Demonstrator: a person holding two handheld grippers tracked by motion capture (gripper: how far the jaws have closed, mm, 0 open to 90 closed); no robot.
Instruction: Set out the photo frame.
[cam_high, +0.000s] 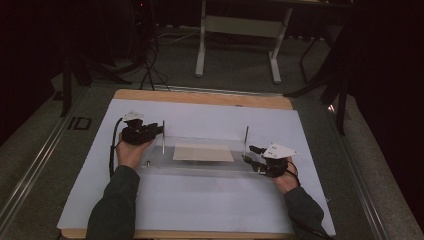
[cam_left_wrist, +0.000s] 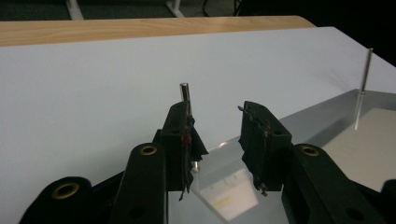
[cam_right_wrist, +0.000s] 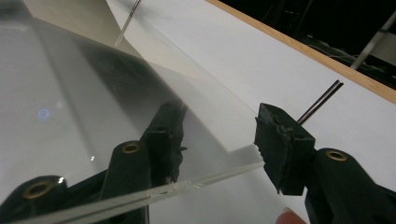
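Left gripper (cam_high: 159, 131) at left end of clear acrylic plate (cam_high: 200, 167), jaws apart, gripping nothing. Left metal pin (cam_left_wrist: 185, 95) upright just behind its left jaw; touching or not, cannot tell. Beige sheet (cam_high: 203, 152) mid-plate, between both grippers. Right metal pin (cam_high: 245, 138) upright just beyond right gripper (cam_high: 251, 154). Right gripper jaws apart; plate edge (cam_right_wrist: 196, 183) crosses in front of them, unclamped.

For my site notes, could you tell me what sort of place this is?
Probably a lab or recording workspace: a wooden table under a white sheet, a bench frame and loose cables on the floor, dark surroundings.
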